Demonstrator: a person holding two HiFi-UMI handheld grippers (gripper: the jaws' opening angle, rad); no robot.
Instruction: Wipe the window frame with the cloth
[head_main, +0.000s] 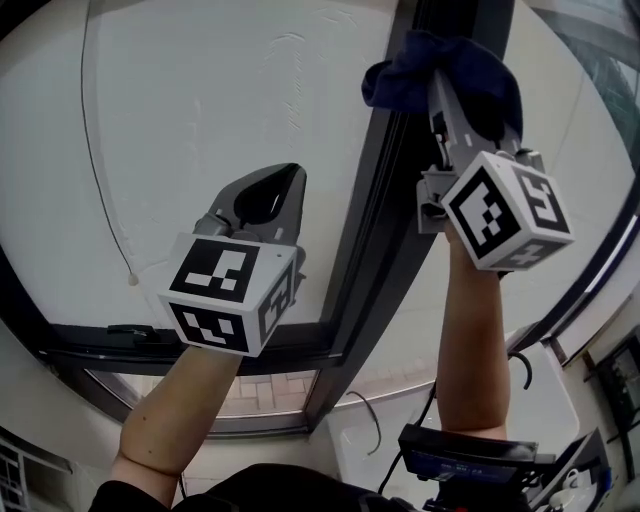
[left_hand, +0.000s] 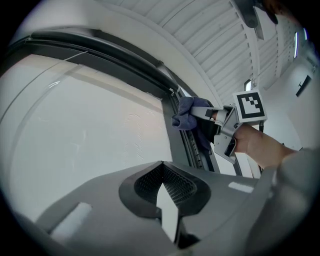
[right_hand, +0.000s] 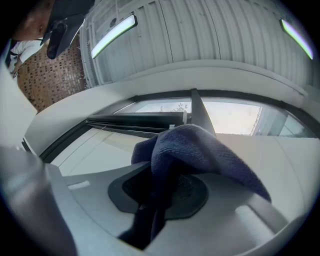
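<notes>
Right gripper view: cloth (right_hand: 210, 150), judged soft and light, is clamped mid-bunch by right gripper (right_hand: 162, 192) at window frame (head_main: 375, 200); left gripper (left_hand: 161, 170) closed, empty.

A thin grey cord (head_main: 93, 160) ending in a small white bead (head_main: 133, 280) hangs at left, a dark boxy device (head_main: 465, 466) sits low at right, and long glowing light strips (right_hand: 112, 36) cross the ribbed white ceiling (right_hand: 210, 35).

Right claw (right_hand: 162, 176) tips hidden under cloth (right_hand: 200, 150).
</notes>
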